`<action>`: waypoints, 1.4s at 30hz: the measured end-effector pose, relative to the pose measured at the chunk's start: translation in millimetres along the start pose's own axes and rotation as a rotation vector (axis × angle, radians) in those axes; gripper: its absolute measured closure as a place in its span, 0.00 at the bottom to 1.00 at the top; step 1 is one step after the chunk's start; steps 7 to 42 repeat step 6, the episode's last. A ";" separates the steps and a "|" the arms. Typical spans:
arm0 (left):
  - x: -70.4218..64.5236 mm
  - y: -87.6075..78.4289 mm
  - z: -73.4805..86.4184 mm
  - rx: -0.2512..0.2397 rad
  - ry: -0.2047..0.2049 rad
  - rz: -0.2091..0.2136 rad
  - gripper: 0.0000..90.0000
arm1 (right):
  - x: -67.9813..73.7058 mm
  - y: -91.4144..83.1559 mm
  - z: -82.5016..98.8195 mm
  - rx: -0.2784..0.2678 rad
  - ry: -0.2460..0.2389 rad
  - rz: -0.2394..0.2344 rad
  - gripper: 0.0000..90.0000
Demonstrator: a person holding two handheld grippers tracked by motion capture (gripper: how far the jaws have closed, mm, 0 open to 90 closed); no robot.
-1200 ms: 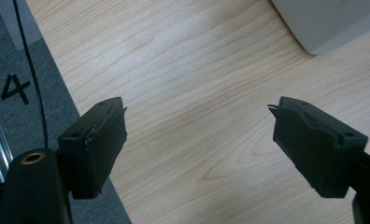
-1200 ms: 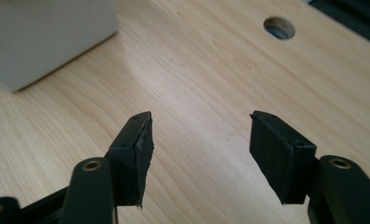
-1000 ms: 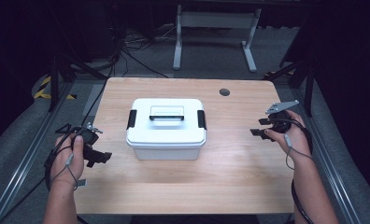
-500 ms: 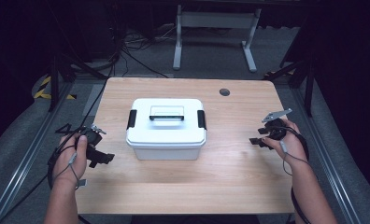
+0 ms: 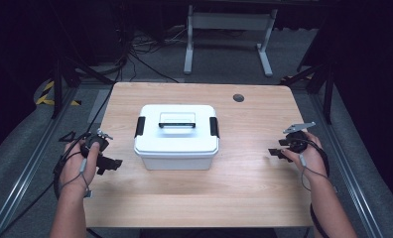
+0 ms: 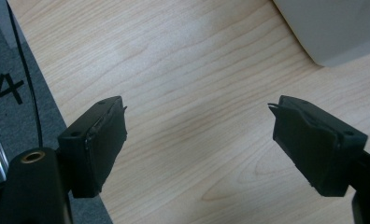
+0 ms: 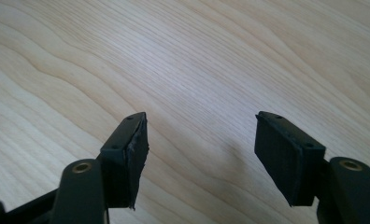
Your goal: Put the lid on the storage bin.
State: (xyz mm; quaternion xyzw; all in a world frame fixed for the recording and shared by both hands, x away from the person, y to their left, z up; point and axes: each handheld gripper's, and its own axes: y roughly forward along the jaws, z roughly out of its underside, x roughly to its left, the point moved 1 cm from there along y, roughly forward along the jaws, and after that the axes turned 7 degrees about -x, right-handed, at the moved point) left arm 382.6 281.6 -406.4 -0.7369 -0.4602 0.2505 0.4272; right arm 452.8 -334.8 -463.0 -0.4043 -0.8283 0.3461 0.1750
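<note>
White lidded box (image 5: 176,136) sits latched and untouched mid-desk (image 5: 244,198), with left gripper (image 5: 107,163) and right gripper (image 5: 279,151) flanking it, fingers spread, empty, so nothing looks begun.

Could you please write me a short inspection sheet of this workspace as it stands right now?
Surface: wooden table, round grommet hole near the far edge.
Job's things: white box, lid on, handle flat, both black latches down.
Clutter: nothing seen.
Grippers: left gripper and right gripper both open, holding nothing, apart from the box.
Cables: one trails from each gripper; more lie on the floor behind.
Surroundings: grey metal stand, dark room.
</note>
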 end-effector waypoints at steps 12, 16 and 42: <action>2.9 1.9 0.3 -0.022 -0.028 -0.044 0.20 | -7.2 -1.4 5.9 -0.033 0.037 0.018 0.40; 2.9 1.9 0.3 -0.022 -0.028 -0.044 0.20 | -7.2 -1.4 5.9 -0.033 0.037 0.018 0.40; 2.9 1.9 0.3 -0.022 -0.028 -0.044 0.20 | -7.2 -1.4 5.9 -0.033 0.037 0.018 0.40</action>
